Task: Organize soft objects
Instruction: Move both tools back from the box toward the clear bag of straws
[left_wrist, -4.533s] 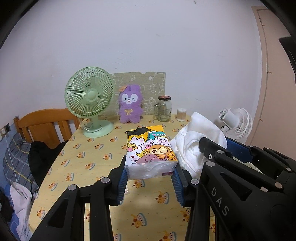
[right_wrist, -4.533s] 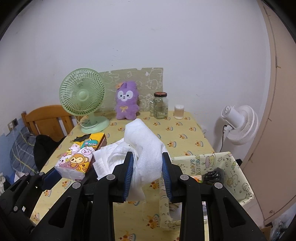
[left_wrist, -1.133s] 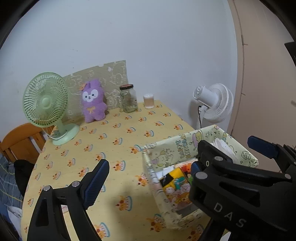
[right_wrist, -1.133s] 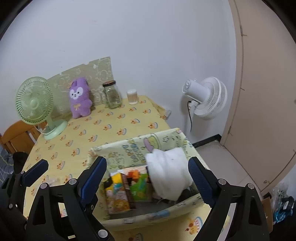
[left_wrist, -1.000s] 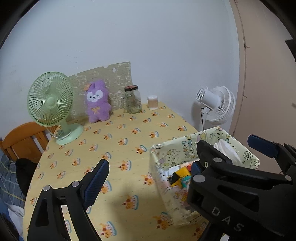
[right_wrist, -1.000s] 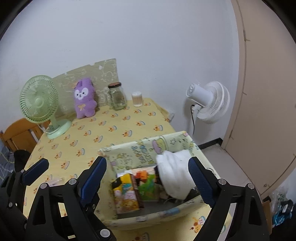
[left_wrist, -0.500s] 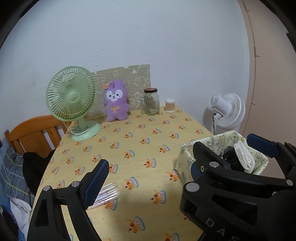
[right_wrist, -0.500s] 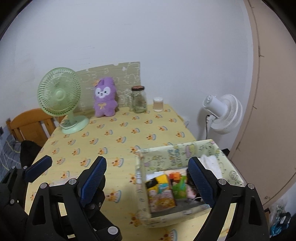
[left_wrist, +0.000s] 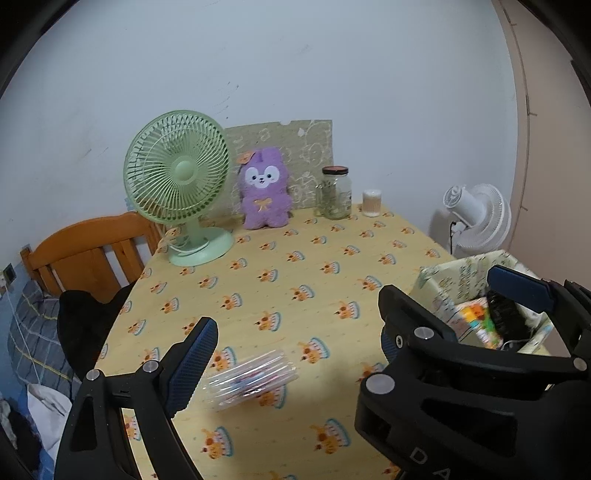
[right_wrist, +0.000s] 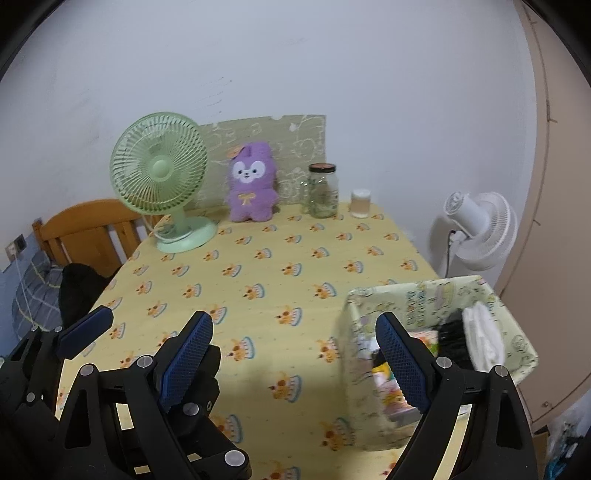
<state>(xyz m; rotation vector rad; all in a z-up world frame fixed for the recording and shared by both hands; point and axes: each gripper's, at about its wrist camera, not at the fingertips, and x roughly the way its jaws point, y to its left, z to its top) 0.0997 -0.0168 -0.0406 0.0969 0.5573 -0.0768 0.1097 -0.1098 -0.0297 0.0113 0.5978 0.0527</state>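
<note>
My left gripper (left_wrist: 295, 354) and right gripper (right_wrist: 295, 358) hang wide open, empty; the purple plush (right_wrist: 252, 184) looks light and squashy, best pinched across its belly.

Both grippers let go: the left gripper (left_wrist: 295, 354) no longer has the cartoon tissue pack (left_wrist: 476, 321) and the right gripper (right_wrist: 295, 354) no longer has the white cloth (right_wrist: 484, 332). Both now sit inside the fabric basket (right_wrist: 417, 295), and both grippers have pulled back over the tablecloth (right_wrist: 295, 266), jaws wide apart.
</note>
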